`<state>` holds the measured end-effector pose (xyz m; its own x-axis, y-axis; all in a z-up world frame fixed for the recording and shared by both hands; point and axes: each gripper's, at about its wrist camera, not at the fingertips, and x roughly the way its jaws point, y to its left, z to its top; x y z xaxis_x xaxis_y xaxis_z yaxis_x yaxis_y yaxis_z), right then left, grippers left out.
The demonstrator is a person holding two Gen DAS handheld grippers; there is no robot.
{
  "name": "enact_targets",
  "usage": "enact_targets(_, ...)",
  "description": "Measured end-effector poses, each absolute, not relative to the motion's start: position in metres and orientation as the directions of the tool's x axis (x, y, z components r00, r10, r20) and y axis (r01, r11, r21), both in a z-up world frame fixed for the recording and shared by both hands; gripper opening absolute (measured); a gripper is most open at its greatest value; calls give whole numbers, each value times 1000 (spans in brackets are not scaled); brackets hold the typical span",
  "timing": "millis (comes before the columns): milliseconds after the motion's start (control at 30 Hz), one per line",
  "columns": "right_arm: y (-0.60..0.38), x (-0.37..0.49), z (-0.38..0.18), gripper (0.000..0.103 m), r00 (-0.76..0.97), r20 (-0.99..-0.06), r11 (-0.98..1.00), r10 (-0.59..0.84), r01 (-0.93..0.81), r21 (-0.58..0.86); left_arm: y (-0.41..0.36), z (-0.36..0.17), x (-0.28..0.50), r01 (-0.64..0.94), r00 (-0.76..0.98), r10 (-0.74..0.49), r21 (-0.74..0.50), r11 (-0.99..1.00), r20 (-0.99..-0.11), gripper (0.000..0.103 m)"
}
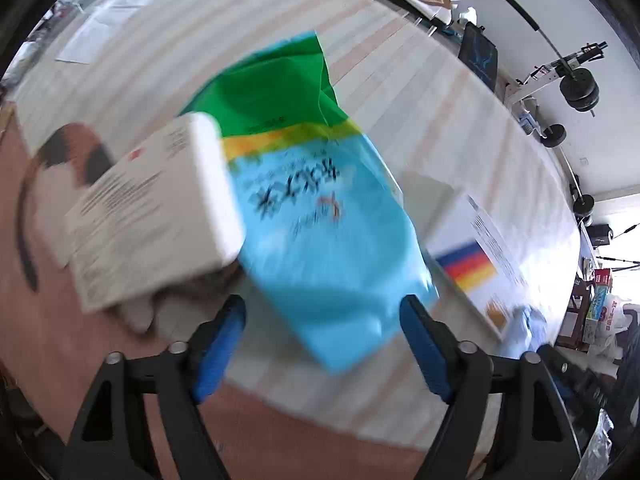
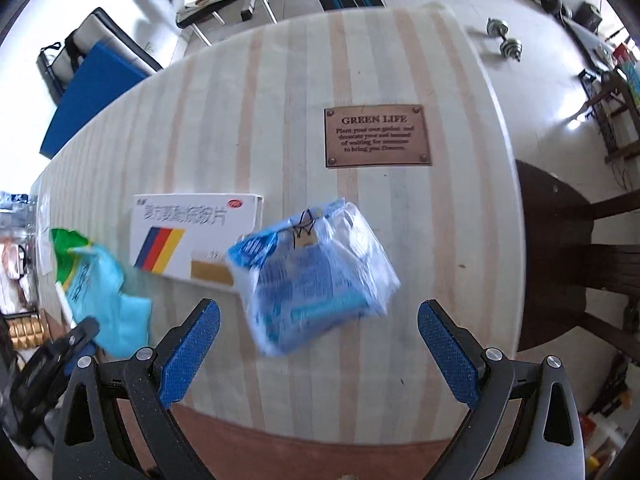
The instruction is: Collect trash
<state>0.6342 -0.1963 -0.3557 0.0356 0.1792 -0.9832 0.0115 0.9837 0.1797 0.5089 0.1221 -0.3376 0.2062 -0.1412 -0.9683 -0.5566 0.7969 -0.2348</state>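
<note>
The blue and green plastic bag (image 1: 316, 216) lay on the striped tabletop (image 1: 420, 92) with its long axis running from the near edge toward the far side, green end pointing away and the pale blue end toward the left gripper (image 1: 322, 344). That gripper's blue-padded fingers (image 1: 220, 344) stood apart on either side of the bag's near corner, and the blur made it impossible to tell whether either pad touched it; nothing was clearly clamped. A white printed box (image 1: 156, 212) overlapped the bag's left side, tilted and badly smeared, its text unreadable, and what lay under it could not be made out. In the right wrist view, the crumpled clear and blue wrapper (image 2: 316, 276) sat near the table's near edge, just ahead of the right gripper (image 2: 320, 352), whose jaws were spread wide and held nothing. The wrapper's long axis ran diagonally, from the far left down toward the near right, and motion blur hid its print. Just beside it to the left, the white medicine box (image 2: 188, 236) with its blue, red and yellow stripes lay flat, its long side parallel to the near edge and its near right corner hidden behind the wrapper. A brown "GREEN LIFE" plaque (image 2: 378, 136) sat farther back toward the right edge.
</note>
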Motion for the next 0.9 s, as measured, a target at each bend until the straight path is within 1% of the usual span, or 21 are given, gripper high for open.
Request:
enact_targets(33, -193, 635, -361, 101, 29, -984, 985, 174, 14, 174, 123, -342, 513, -556, 205, -148, -240, 796, -967, 61)
enact_targets(67, -192, 637, -365, 100, 23, -985, 985, 174, 16, 174, 125, -344, 518, -557, 209, -147, -241, 794, -967, 60)
enact_targets(100, -189, 639, -374, 100, 9, -985, 985, 173, 24, 173, 125, -345, 522, -554, 212, -147, -243, 796, -966, 50)
enact_targets(133, -188, 640, -378, 99, 4, -985, 984, 175, 32, 175, 126, -344, 525, -552, 215, -140, -238, 799, -967, 35)
enact_targets(167, -187, 640, -382, 96, 3, -984, 983, 180, 38, 180, 125, -343, 526, -549, 215, -134, -233, 803, -967, 28)
enact_targets(200, -186, 641, -384, 89, 6, -982, 981, 188, 44, 188, 124, -342, 528, -540, 215, -123, -223, 811, -969, 18)
enact_targets(233, -185, 640, -385, 82, 22, -983, 982, 180, 47, 181, 123, -340, 528, -529, 219, -113, -216, 821, -969, 14)
enact_targets(267, -184, 639, -384, 78, 40, -982, 982, 183, 49, 185, 122, -337, 527, -517, 225, -104, -210, 830, -969, 12)
enact_targets(300, -184, 637, -382, 65, 54, -981, 981, 186, 48, 189, 120, -334, 526, -504, 231, -93, -201, 840, -969, 9)
enact_targets(333, -183, 635, -380, 52, 68, -982, 982, 178, 48, 181, 118, -331, 525, -495, 236, -88, -197, 846, -968, 7)
enact_targets(367, -183, 633, -378, 50, 74, -981, 982, 177, 51, 181, 116, -327, 523, -485, 245, -82, -195, 852, -966, 7)
enact_targets(400, -184, 630, -377, 43, 80, -980, 980, 185, 58, 190, 116, -324, 519, -481, 249, -79, -194, 855, -965, 6)
enact_targets(433, -186, 627, -379, 31, 82, -977, 977, 198, 62, 203, 115, -320, 517, -478, 260, -76, -197, 856, -963, 5)
enact_targets(500, -191, 626, -377, 22, 83, -971, 971, 224, 68, 230, 117, -313, 511, -475, 277, -67, -197, 857, -959, 4)
enact_targets(633, -201, 619, -364, 18, 106, -964, 965, 242, 74, 251, 117, -293, 492, -470, 309, -40, -190, 862, -950, 3)
enact_targets(900, -214, 592, -336, 16, 120, -952, 957, 282, 34, 288, 124, -258, 445, -446, 344, 27, -138, 884, -938, 0)
